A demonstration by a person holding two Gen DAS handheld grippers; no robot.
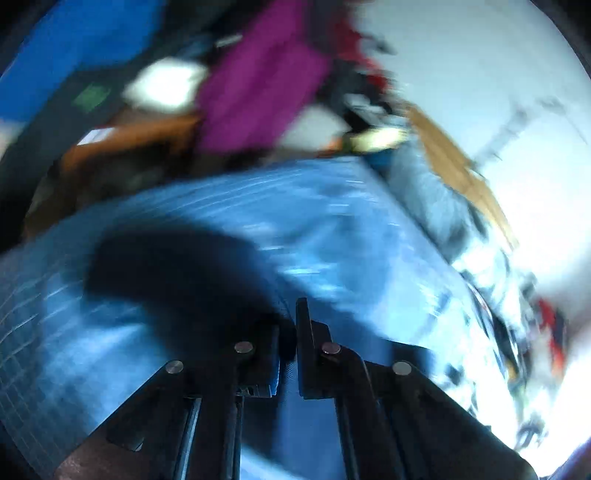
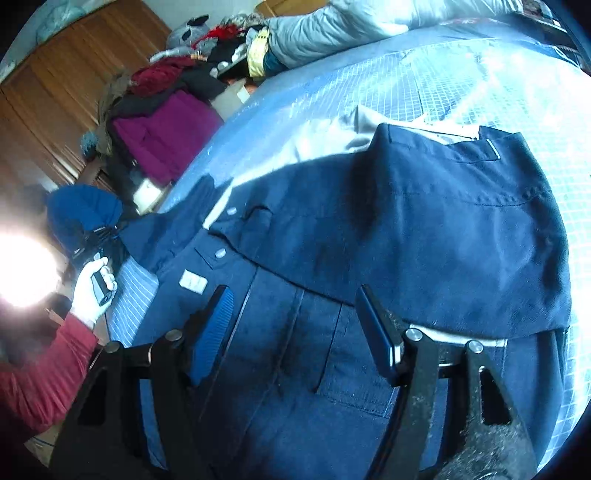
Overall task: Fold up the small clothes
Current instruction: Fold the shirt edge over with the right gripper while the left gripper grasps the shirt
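A navy garment [image 2: 424,221] with buttons and pockets lies partly folded over itself on a blue checked bed cover [image 2: 480,85]. My right gripper [image 2: 295,306] hovers open just above its lower part, blue-padded fingers [image 2: 216,328] spread wide with nothing between them. At the left edge of the right wrist view, a white-gloved hand [image 2: 88,291] holds the other gripper by the garment's far corner. The left wrist view is motion-blurred. In it my left gripper [image 1: 290,328] has its jaws almost together, with dark cloth [image 1: 177,280] running into them over the bed cover [image 1: 332,229].
A heap of clothes with a magenta jacket [image 2: 166,140] is piled beyond the bed's far left side, in front of a wooden wardrobe [image 2: 74,74]. A grey quilt [image 2: 351,26] lies along the far edge. A red sleeve [image 2: 40,373] is at lower left.
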